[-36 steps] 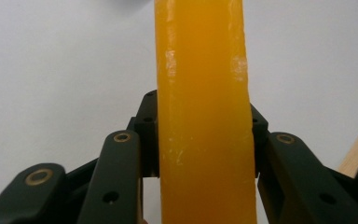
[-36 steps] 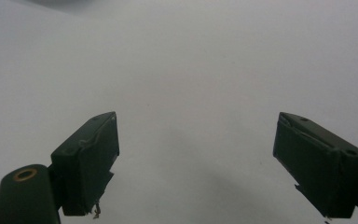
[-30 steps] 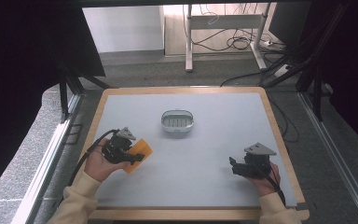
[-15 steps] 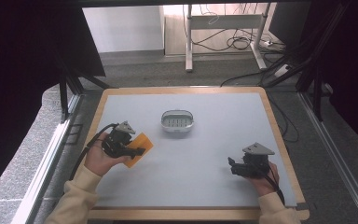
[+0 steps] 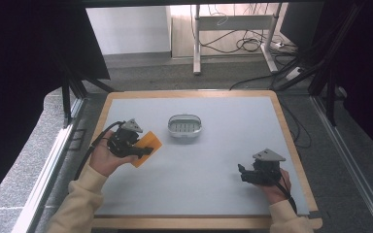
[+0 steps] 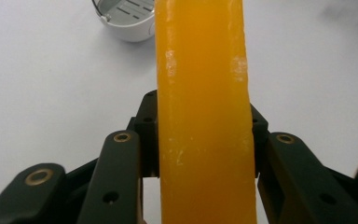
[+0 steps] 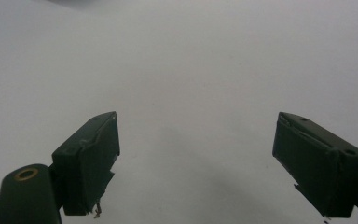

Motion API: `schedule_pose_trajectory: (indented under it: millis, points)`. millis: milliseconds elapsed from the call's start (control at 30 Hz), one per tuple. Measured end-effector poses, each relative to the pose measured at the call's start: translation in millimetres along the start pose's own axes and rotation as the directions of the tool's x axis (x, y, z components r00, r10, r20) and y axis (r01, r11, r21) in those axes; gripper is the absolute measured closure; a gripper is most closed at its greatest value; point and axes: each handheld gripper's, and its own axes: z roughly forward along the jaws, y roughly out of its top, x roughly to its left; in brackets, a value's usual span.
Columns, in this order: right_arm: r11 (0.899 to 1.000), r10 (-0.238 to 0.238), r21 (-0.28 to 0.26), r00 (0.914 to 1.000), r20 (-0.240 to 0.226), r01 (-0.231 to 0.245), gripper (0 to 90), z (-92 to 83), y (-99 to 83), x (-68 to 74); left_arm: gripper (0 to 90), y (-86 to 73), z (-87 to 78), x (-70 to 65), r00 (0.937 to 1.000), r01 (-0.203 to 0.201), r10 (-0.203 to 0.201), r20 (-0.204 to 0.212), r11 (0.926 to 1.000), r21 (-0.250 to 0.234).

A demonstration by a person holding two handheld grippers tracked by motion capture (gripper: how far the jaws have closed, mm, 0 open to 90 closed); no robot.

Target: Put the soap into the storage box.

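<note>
Orange slab (image 6: 204,112) clamped in left tongs (image 5: 135,147) above counter (image 5: 223,160) left, right tongs (image 5: 246,174) wide, low near right, grey dish (image 5: 185,125) far centre.

Orange slab (image 6: 204,116) cut by frame top, bottom; dish (image 6: 126,18) cropped.

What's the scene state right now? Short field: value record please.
surface: grey table top with a wooden rim
left gripper: jaws shut on the orange bar, held at the table's left side
right gripper: jaws open, nothing between them, at the table's right side near the front
soap dish: white oval, slotted base, nothing in it, mid-table
bar to dish: apart, the dish lies to the right of the bar
</note>
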Motion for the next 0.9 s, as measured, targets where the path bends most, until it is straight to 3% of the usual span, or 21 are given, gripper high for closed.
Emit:
schedule_pose_trajectory:
  millis: [900]
  points:
    - [1.000, 0.003, 0.010, 1.0000, 0.001, -0.003, 15.2, 1.1, -0.8, 1.1, 62.1, 19.1, -3.2, 11.6, 1.0000, -0.003, 0.003, -0.007, 1.0000, -0.007]
